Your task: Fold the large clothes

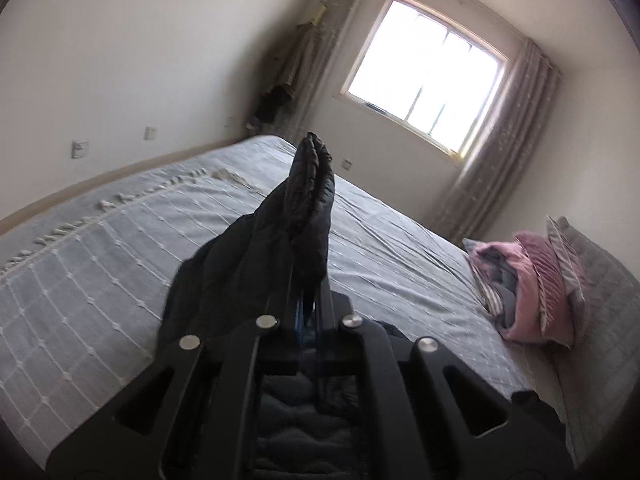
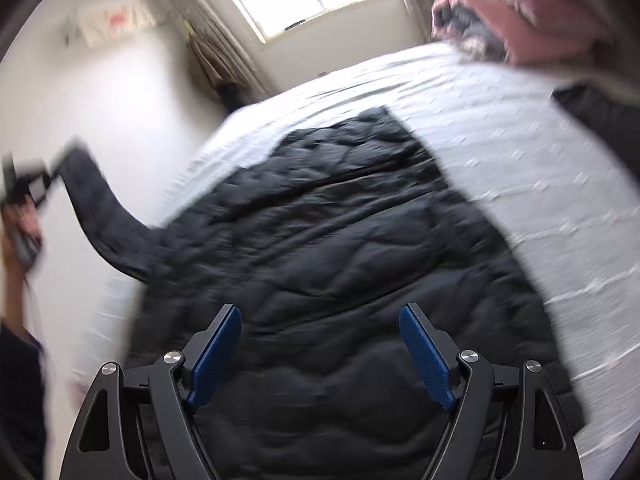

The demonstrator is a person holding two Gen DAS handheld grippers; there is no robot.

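The black quilted puffer jacket (image 2: pixel 340 232) lies spread across the bed covered in a pale blue-grey checked blanket (image 2: pixel 520 168), its body flat and its sleeve (image 2: pixel 100 216) lifted off to the left of the body, clear of the bed. That sleeve is clamped in the left hand-held gripper (image 1: pixel 308 304), whose jaws are closed tight on the cuff so that a fold of dark fabric (image 1: pixel 310 196) stands up past them. Beyond the jacket, the fringed edge of the blanket (image 1: pixel 120 200) runs along the far side of the bed, below a white wall with two light switch plates (image 1: pixel 80 148). The right hand-held gripper (image 2: pixel 320 344) hovers over the jacket's near part with its blue pads (image 2: pixel 216 356) spread wide and nothing between them. Right of the jacket, at the bed's end, sits a heap of pink and grey striped bedding (image 1: pixel 532 288), with a grey curtain (image 1: pixel 492 140) and a bright window (image 1: pixel 424 88) behind it.
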